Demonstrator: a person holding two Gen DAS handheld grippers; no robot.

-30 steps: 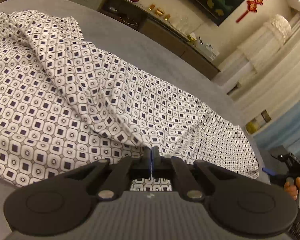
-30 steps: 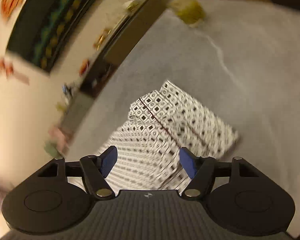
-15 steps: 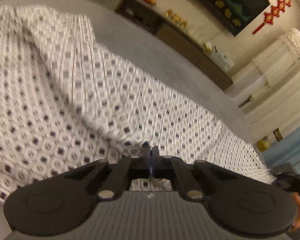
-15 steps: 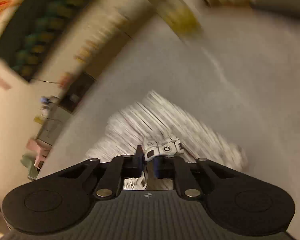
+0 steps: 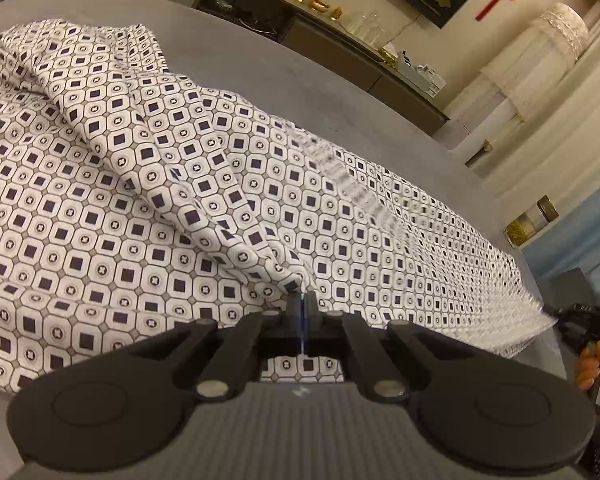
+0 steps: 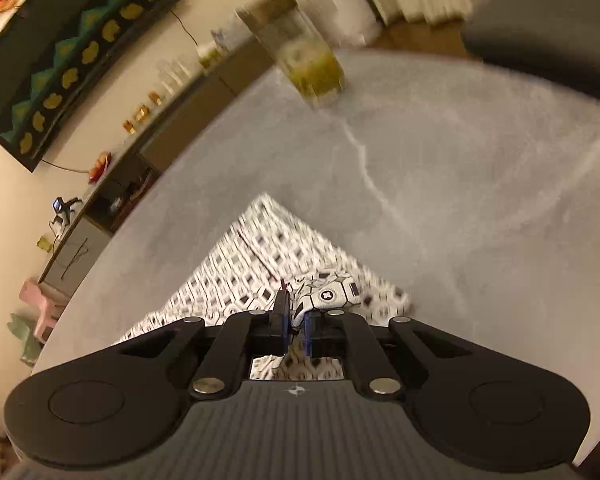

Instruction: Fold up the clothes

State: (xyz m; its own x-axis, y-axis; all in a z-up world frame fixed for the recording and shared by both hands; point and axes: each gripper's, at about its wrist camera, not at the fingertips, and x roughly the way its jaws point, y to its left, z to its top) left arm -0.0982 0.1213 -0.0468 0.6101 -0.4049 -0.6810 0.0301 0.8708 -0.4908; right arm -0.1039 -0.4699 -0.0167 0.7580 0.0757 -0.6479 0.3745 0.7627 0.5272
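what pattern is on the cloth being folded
White cloth printed with repeating octagons holding dark navy squares and small circles; clearest in the left wrist view.

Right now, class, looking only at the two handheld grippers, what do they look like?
Both the left gripper and right gripper are matte black: a ribbed body, two round discs at the sides, silver pivot pins on angled link bars, and blue pads inside the fingers. A small white cross mark sits on each body.

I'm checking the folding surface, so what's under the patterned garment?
The patterned garment lies on a grey tabletop, bare around it. Whatever lies directly beneath the fabric is covered.
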